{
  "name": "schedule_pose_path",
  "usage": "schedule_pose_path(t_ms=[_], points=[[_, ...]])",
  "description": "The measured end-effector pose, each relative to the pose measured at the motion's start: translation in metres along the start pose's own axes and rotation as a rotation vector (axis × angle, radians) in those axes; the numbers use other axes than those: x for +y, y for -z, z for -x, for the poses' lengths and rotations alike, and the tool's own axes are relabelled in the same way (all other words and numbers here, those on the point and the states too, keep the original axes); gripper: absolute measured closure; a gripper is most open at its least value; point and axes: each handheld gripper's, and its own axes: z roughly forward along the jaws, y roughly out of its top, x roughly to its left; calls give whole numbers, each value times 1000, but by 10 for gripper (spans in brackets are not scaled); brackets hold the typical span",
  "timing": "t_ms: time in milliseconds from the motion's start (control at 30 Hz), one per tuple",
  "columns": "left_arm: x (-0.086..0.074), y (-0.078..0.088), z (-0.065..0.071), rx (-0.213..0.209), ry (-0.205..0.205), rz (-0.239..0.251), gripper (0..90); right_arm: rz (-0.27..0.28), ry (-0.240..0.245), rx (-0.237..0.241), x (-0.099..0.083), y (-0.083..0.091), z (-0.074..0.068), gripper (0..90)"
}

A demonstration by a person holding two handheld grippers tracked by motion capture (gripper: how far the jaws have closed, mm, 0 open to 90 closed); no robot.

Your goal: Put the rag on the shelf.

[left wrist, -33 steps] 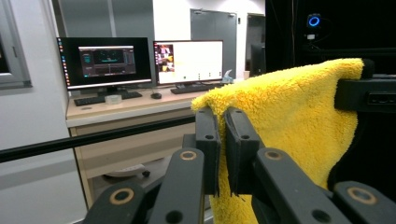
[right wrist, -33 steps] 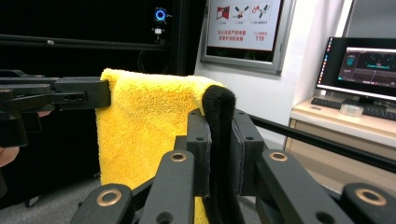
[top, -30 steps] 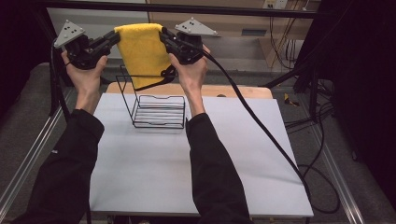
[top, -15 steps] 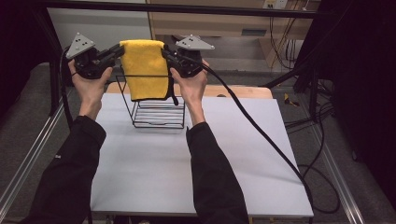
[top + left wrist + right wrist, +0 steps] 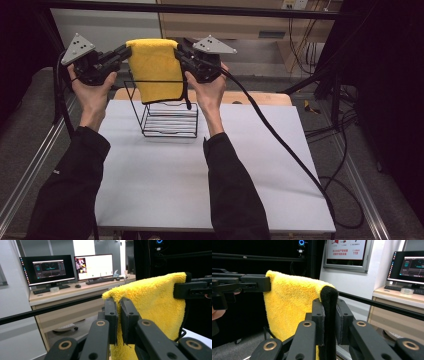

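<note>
While both tongs, left and right, clench the towel's top corners, it hangs above the rack; bench below.

White worktop across the middle and lower part of the frame, upper edge backed by a wooden strip. Directly on it, upper left of centre: one black wire rack, upright, near the upper edge.
</note>
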Motion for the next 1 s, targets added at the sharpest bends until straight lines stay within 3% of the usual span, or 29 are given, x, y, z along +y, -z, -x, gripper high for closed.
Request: schedule_pose_path(t_ms=[300, 767, 1000], points=[[3, 8, 5, -16, -11, 2, 841, 0, 30, 2, 3, 7, -5, 801], [-6, 20, 16, -43, -49, -40, 838, -57, 71, 10, -4, 21, -15, 797], [-12, 25, 21, -51, -46, -63, 836, -71, 86, 9, -11, 27, -22, 796]])
